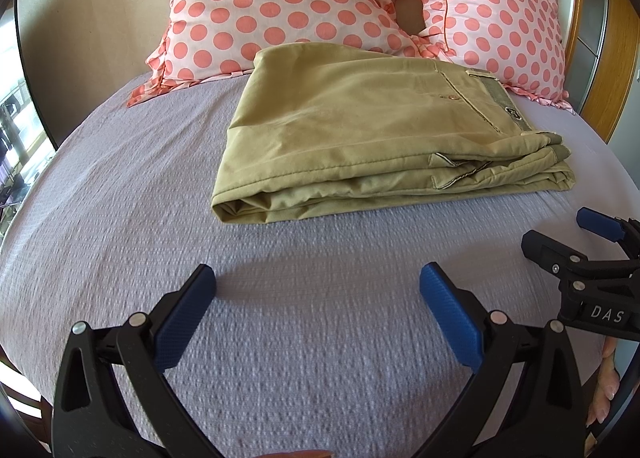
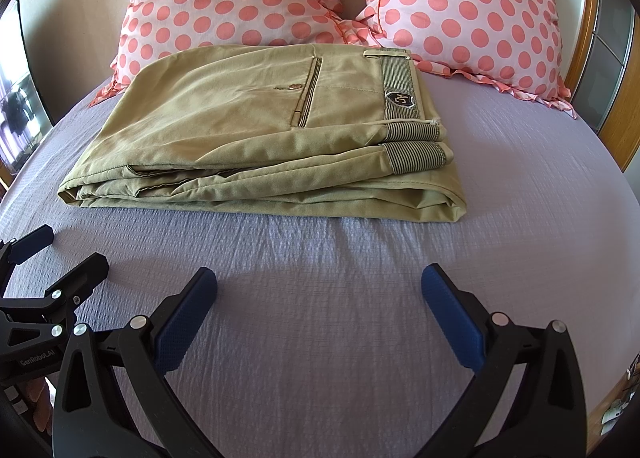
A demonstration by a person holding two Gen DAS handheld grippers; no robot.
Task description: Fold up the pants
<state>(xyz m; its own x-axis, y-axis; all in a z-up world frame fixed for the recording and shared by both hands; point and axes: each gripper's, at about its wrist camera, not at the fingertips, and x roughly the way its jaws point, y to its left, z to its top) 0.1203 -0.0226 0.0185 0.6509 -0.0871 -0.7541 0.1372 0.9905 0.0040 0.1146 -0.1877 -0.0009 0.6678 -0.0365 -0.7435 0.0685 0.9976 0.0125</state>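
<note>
The khaki pants (image 1: pixel 360 130) lie folded in a flat stack on the lilac bedspread (image 1: pixel 120 218), with the striped waistband at the right; they also show in the right wrist view (image 2: pixel 248 130). My left gripper (image 1: pixel 318 282) is open and empty, a short way in front of the pants. My right gripper (image 2: pixel 319 282) is open and empty too, in front of the stack. The right gripper also shows at the right edge of the left wrist view (image 1: pixel 568 234), and the left gripper at the left edge of the right wrist view (image 2: pixel 68 254).
Two pink pillows with red dots (image 1: pixel 280 6) (image 2: pixel 460 6) lean against the wall behind the pants. A wooden bed frame (image 2: pixel 628 118) runs along the right side. A mirror or window (image 1: pixel 20 118) is at the far left.
</note>
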